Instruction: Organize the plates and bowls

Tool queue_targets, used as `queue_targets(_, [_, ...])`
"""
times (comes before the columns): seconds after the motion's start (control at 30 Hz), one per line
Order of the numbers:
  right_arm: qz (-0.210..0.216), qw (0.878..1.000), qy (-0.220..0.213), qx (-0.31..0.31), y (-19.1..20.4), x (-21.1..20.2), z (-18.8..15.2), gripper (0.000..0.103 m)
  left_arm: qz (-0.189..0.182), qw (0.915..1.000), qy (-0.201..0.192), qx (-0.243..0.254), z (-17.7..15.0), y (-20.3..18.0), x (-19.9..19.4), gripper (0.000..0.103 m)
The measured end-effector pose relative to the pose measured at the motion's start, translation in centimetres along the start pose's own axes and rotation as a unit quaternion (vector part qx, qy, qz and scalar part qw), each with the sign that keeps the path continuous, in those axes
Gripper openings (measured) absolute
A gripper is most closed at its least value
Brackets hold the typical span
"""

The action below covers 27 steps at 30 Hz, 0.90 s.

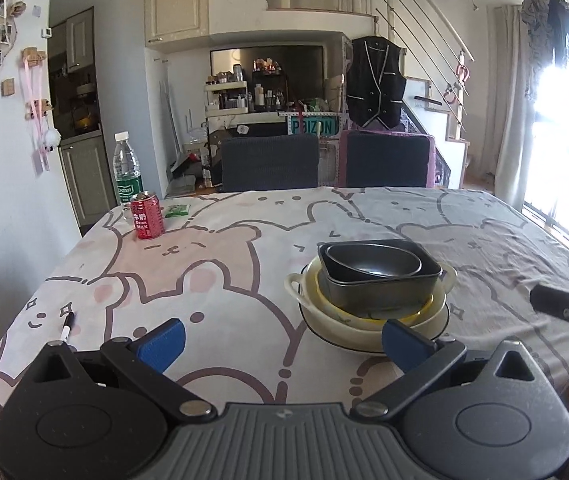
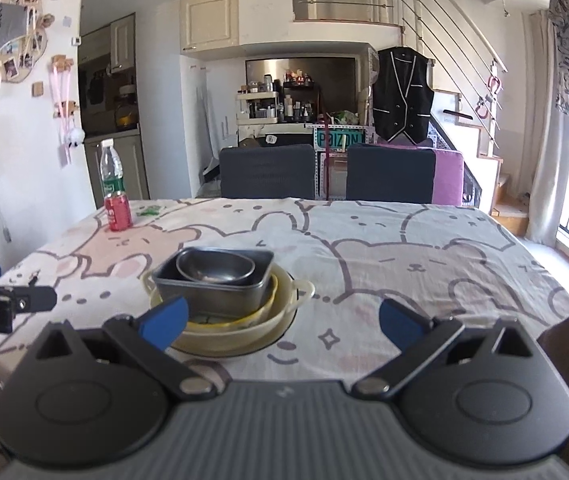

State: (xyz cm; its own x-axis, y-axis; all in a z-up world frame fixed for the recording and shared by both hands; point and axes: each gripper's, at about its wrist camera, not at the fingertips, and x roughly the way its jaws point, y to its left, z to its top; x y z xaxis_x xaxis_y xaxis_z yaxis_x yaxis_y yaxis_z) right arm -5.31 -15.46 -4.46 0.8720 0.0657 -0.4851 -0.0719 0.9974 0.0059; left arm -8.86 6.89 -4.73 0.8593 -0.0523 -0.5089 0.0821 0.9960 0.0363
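Both grippers hover above the near edge of the table, nothing between their blue fingers: the left gripper [image 1: 282, 340] has its jaws wide apart, and the right gripper [image 2: 284, 318] too. Between them, near the middle of the tablecloth [image 1: 224, 264], stands one stack: a white plate [image 1: 348, 342] at the bottom, a cream bowl with handles [image 1: 296, 286], a yellow bowl [image 1: 420, 314], a dark rectangular pan [image 1: 380, 286] with its long axis left to right, and a small metal bowl [image 1: 372, 263] on top. At the far left corner stand a red can [image 1: 147, 216] and a water bottle [image 1: 127, 168], touching or nearly so. A pen [image 1: 67, 326] lies near the left edge.
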Motion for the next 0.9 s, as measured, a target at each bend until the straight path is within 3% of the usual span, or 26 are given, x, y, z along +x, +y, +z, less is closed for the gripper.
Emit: queue_targets(0.9, [-0.001, 1.000, -0.003, -0.009, 0.28, 0.18, -0.61, 0.103, -0.002, 0.9999, -0.011, 0.009, -0.40, -0.36, -0.38, 0.103])
